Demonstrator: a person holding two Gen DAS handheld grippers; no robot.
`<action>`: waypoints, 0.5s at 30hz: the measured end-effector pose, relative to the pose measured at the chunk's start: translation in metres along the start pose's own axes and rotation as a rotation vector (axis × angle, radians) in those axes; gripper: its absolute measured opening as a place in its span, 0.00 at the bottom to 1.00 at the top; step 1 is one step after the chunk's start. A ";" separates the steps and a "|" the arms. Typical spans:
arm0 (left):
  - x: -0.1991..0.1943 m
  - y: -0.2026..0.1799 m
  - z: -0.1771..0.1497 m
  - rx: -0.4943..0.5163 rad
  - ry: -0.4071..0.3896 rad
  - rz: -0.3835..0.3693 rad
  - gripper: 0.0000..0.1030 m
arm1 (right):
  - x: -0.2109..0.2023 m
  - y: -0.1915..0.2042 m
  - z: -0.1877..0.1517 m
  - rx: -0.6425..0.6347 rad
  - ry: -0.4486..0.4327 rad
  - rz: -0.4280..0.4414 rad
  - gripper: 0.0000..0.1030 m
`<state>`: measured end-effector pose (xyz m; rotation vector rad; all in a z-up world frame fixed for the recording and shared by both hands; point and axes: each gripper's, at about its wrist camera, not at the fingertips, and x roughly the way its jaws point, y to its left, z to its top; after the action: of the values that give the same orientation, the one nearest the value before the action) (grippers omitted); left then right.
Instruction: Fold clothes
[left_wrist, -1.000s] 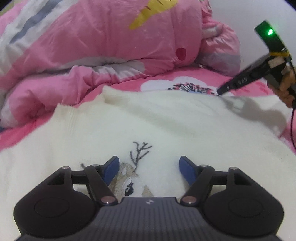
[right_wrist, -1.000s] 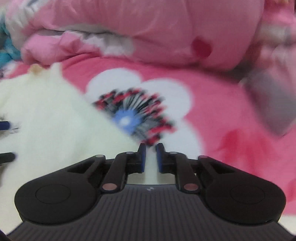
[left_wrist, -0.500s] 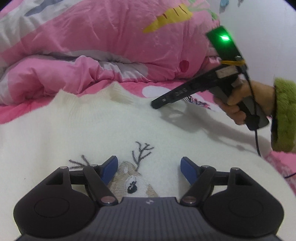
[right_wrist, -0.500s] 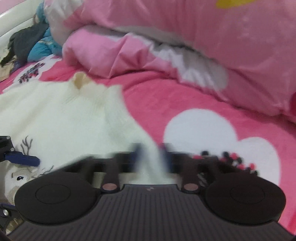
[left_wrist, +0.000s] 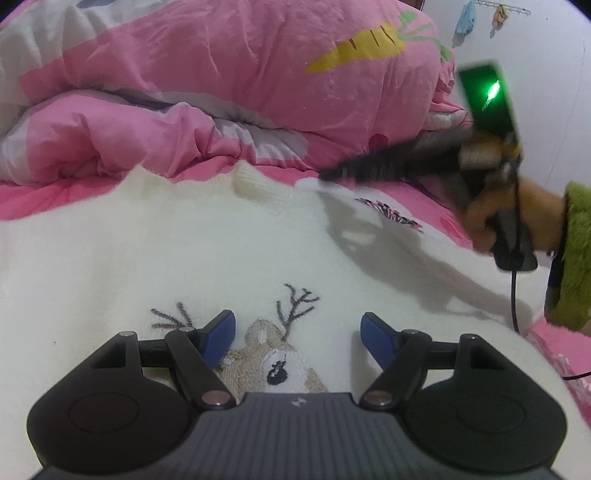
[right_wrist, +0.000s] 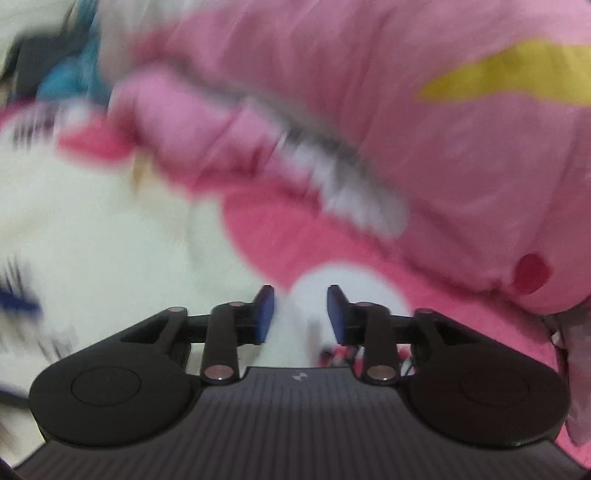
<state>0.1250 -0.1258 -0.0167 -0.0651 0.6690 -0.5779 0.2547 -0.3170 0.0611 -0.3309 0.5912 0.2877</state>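
A white sweater (left_wrist: 184, 258) with a stitched reindeer (left_wrist: 273, 365) lies spread on the bed, its ribbed collar (left_wrist: 255, 184) at the far edge. My left gripper (left_wrist: 297, 319) hovers open just over the reindeer, with nothing between its blue pads. My right gripper (left_wrist: 328, 175), held by a hand (left_wrist: 517, 206) in a green sleeve, reaches in from the right, its tip beside the collar. In the blurred right wrist view the right gripper (right_wrist: 300, 293) has its jaws opening. Something white shows in the gap and the pads do not press it. The sweater (right_wrist: 92, 240) lies to its left.
A bunched pink quilt (left_wrist: 221, 74) with a carrot print rises behind the sweater, close to the right gripper. The pink flowered bedsheet (left_wrist: 424, 210) shows on the right. Dark and blue clothes (right_wrist: 62, 74) lie far left. A white wall (left_wrist: 546, 44) stands at the right.
The right gripper swept left along the sweater's far side toward the collar, and its nearly closed jaws have parted. The left gripper stayed open over the reindeer, shifting slightly.
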 end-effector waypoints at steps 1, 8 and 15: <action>0.000 0.000 0.000 0.002 0.000 0.001 0.74 | -0.001 0.003 0.006 -0.006 -0.017 0.007 0.29; 0.000 0.001 0.000 -0.005 -0.003 -0.003 0.74 | 0.057 0.043 0.004 -0.108 0.078 0.116 0.15; -0.002 0.006 0.000 -0.037 -0.022 -0.032 0.74 | 0.031 -0.042 0.006 0.434 0.035 0.038 0.18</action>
<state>0.1266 -0.1194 -0.0170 -0.1170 0.6583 -0.5946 0.2972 -0.3480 0.0574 0.0939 0.6770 0.1834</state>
